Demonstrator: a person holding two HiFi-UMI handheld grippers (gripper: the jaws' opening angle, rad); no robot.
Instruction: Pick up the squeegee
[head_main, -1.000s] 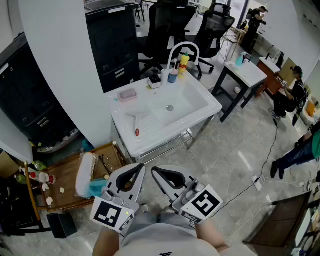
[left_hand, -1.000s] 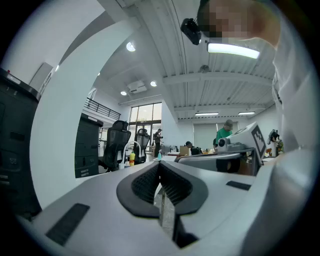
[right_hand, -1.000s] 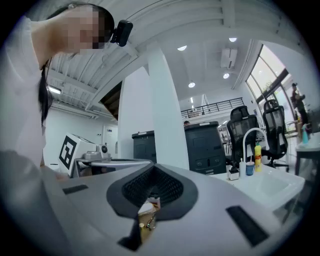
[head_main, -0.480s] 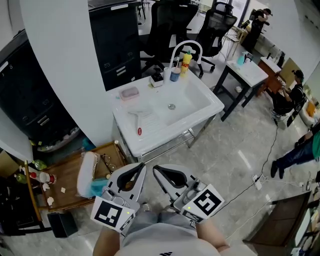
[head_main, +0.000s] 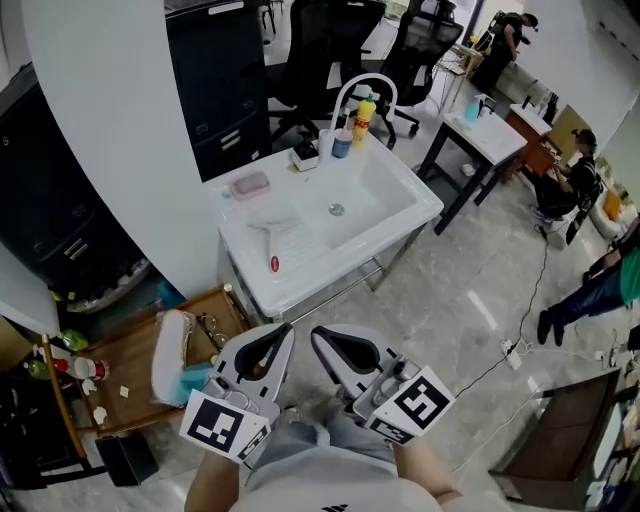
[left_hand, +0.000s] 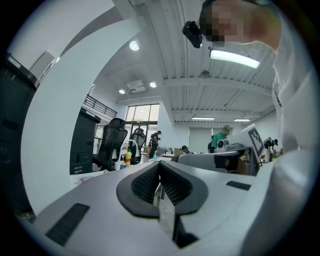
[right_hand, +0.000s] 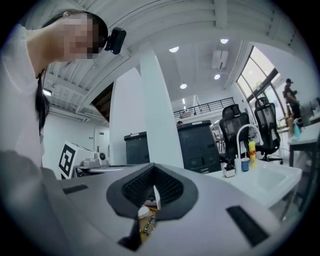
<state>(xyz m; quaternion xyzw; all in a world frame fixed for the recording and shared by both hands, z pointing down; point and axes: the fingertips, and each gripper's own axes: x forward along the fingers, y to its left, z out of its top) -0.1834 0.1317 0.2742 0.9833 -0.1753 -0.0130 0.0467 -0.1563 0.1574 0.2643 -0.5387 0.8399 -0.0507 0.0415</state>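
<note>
The squeegee (head_main: 273, 245) lies flat on the ribbed drainboard of the white sink (head_main: 400, 215), its white blade away from me and its red-tipped handle toward me. Both grippers hang close to my body, far short of the sink, side by side. My left gripper (head_main: 284, 331) is shut with nothing between its jaws, and the left gripper view shows the pads of that gripper (left_hand: 160, 166) meeting. My right gripper (head_main: 317, 335) is also shut and empty, and in the right gripper view this gripper (right_hand: 152, 168) has its tips together.
On the sink's back rim are a pink soap dish (head_main: 249, 185), a curved faucet (head_main: 358, 88), a yellow bottle (head_main: 365, 118) and a blue cup (head_main: 342, 146). A low wooden tray (head_main: 125, 375) with clutter sits at the left. Office chairs, a desk (head_main: 490, 128) and people are beyond.
Both grippers keep their place and stay shut. Only the head view has shifted slightly, so the sink sits a little lower and further left in the picture.
</note>
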